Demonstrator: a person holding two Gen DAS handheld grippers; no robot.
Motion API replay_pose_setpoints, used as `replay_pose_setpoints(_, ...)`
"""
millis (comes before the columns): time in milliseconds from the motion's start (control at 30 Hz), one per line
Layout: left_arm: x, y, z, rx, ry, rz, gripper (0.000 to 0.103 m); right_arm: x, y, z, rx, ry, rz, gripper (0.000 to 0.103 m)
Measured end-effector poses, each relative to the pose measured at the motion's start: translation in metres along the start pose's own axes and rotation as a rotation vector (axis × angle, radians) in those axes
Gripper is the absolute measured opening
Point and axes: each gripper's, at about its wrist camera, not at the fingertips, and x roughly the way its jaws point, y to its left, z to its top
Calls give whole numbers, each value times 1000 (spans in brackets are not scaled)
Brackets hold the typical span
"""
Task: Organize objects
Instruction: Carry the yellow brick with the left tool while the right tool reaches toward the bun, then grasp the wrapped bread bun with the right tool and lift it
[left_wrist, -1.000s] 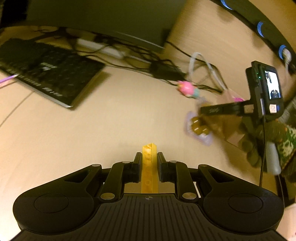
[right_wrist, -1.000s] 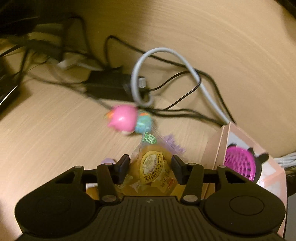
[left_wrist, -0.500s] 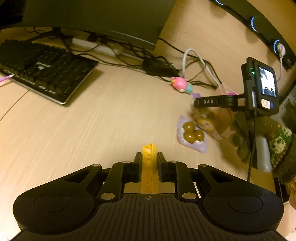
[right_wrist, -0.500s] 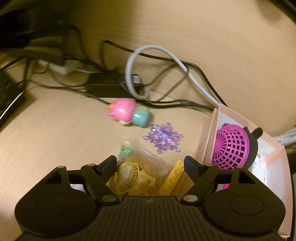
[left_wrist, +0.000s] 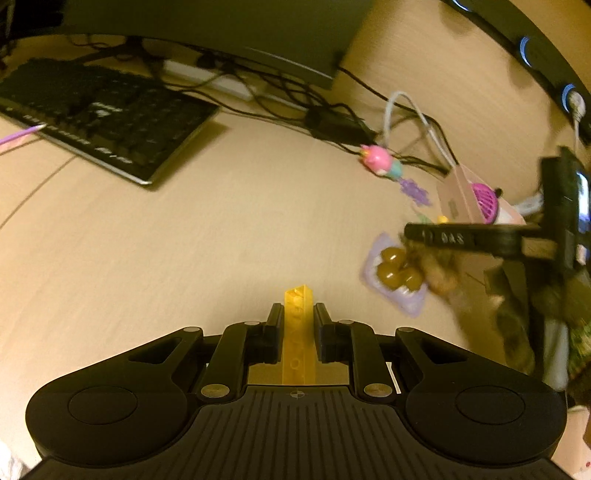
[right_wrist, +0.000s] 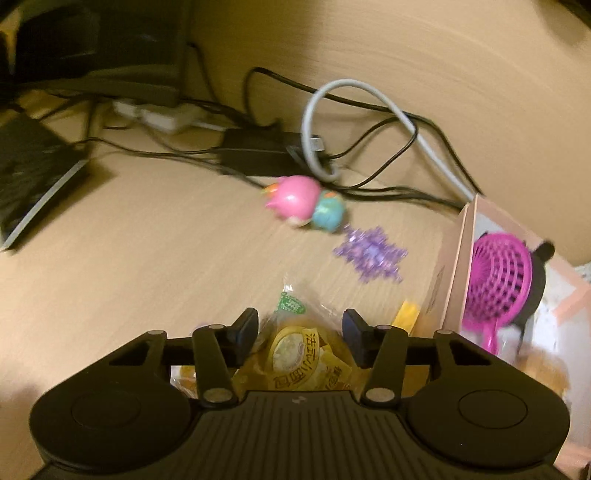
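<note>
My left gripper (left_wrist: 298, 314) is shut on a yellow brick (left_wrist: 297, 295), which stands up between the pads above the wooden desk. My right gripper (right_wrist: 301, 325) is closing on a yellow snack packet (right_wrist: 295, 354), and its pads press the packet's sides. In the left wrist view the right gripper (left_wrist: 410, 236) sits at the right, over a purple packet of brown balls (left_wrist: 391, 273). A pink and teal toy (right_wrist: 295, 201) and a purple snowflake (right_wrist: 369, 254) lie further back. A second yellow brick (right_wrist: 406, 314) lies by the pink box (right_wrist: 454, 266).
The pink box holds a magenta mesh scoop (right_wrist: 498, 280). Tangled cables (right_wrist: 351, 122) and a black adapter (right_wrist: 258, 155) run along the back of the desk. A black keyboard (left_wrist: 92, 118) lies at the left, under a monitor. A gloved hand holds the right gripper.
The right gripper's jaws spread wide over the snack packet, then came together on it again while it shifted sideways. The left gripper stayed put with the yellow brick.
</note>
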Motion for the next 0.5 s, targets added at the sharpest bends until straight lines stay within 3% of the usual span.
replay_pose_setpoints(133,4,-17,0,46,-2,-37,19,-34,-20,-23,56,-13,119,52)
replay_pose_setpoints(167,4,-20,0,54,-5,-41,19,-45,-26,-29,74,-32,134,59)
replay_pose_setpoints(200,5,-24,0,61,-7,-43,19,-57,-32,-38,89,-57,136,75)
replay_pose_setpoints(267,7,-29,-1,72,-3,-40,19,-73,-40,-52,111,-86,129,92)
replay_pose_setpoints(500,3,-38,-3,122,2,7,19,-73,-34,-70,149,-38,155,92)
